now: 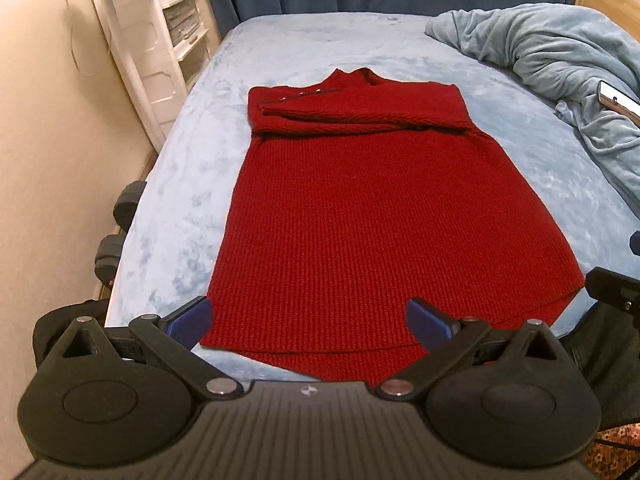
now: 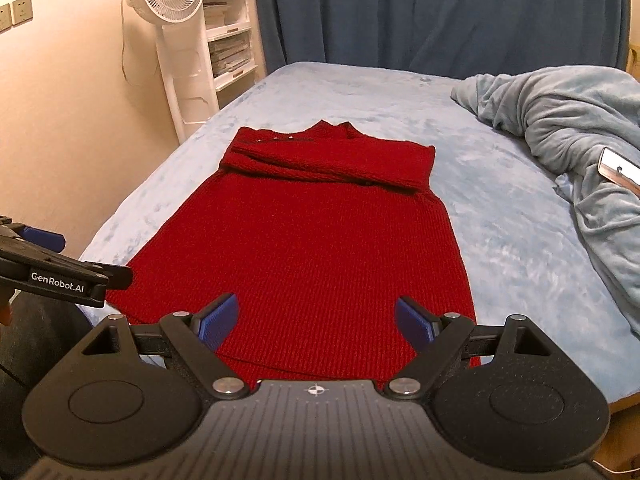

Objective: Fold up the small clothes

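Note:
A red knit sweater dress point(image 1: 352, 216) lies flat on the light blue bed point(image 1: 192, 184), collar far, hem near, with both sleeves folded across the chest. It also shows in the right wrist view point(image 2: 316, 240). My left gripper point(image 1: 308, 316) is open and empty, its blue pads wide apart just above the hem's left part. My right gripper point(image 2: 316, 316) is open and empty above the hem's right part. The left gripper's body point(image 2: 56, 276) shows at the left edge of the right wrist view.
A crumpled light blue blanket point(image 1: 560, 56) lies at the bed's right with a phone point(image 1: 620, 100) on it. A white fan point(image 2: 168, 20) and white shelves point(image 2: 232, 40) stand by the wall at left. Dark blue curtains point(image 2: 440, 12) hang behind. Dumbbells point(image 1: 120, 220) sit beside the bed.

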